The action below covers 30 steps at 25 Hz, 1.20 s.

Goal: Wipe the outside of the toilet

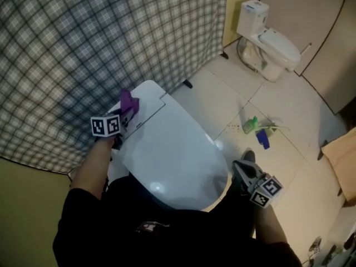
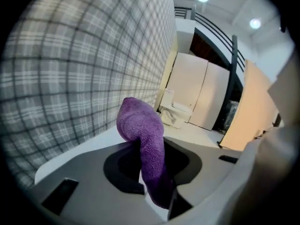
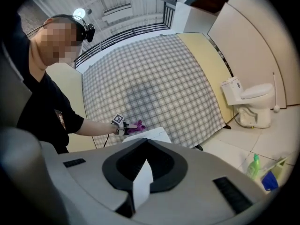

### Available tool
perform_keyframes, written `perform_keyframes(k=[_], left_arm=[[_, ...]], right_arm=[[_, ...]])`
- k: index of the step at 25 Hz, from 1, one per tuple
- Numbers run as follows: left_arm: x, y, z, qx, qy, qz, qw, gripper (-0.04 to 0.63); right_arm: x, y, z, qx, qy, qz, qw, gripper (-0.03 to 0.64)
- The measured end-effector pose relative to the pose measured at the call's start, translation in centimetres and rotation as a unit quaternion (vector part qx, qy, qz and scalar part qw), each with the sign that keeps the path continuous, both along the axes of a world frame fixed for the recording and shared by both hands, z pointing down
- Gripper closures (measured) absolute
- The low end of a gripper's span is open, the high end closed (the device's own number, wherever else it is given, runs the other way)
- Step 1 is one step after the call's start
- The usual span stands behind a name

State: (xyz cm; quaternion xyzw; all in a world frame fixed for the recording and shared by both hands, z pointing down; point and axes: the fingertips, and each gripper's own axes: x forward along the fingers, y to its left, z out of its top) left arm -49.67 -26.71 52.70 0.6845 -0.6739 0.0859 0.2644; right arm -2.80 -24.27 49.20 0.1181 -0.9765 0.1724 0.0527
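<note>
The toilet (image 1: 172,149), lid down, stands right below the person, and at its back left corner the left gripper (image 1: 128,113) clamps the purple cloth (image 1: 128,101), probably ready to wipe, while the right gripper (image 1: 245,168), closed on nothing, hangs beside the front rim.

The person wears a black short-sleeved top (image 1: 167,235) with a small red-and-white emblem (image 1: 149,226) on the chest. The short sleeve (image 3: 63,114) leaves the forearm bare. A black headset (image 3: 85,30) sits on the head. The left claw (image 1: 127,113) bears a marker cube (image 1: 106,125) printed with black-and-white squares, and the right claw (image 1: 246,170) bears a second marker cube (image 1: 266,192) of the same kind. The claw bodies are smooth grey plastic, with a black hollow (image 3: 145,165) and black rectangular slots (image 3: 228,195).
</note>
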Motion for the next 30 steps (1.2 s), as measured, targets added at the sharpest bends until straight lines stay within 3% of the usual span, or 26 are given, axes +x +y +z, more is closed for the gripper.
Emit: perform_keyframes(k=[4,9,14,19,26,30], left_arm=[[5.7,11.9,0.1,0.026,0.019,0.018,0.9993,0.502],[11.7,19.8,2.1,0.045,0.022,0.017,0.9986,0.502],[16.3,20.8,0.2,0.096,0.041,0.048,0.9933,0.502],[20.7,21.6,1.1,0.071,-0.017,0.145,0.9867,0.502],[21.4,22.4,2.1,0.060,0.000,0.131,0.9895,0.502],[22.7,21.8,2.6,0.057,-0.010,0.131,0.9897,0.502]], right_arm=[[-0.5,4.4,-0.3,0.007,0.013,-0.015,1.000,0.607],[-1.9,6.6,0.9,-0.006,0.017,-0.020,1.000,0.607],[-3.8,7.5,1.9,-0.016,0.019,-0.031,0.999,0.607],[-3.5,8.3,2.5,-0.045,0.000,-0.010,0.999,0.609],[-0.7,9.3,2.7,-0.012,0.024,-0.001,1.000,0.611],[1.7,8.0,4.5,-0.007,0.034,0.010,0.999,0.611]])
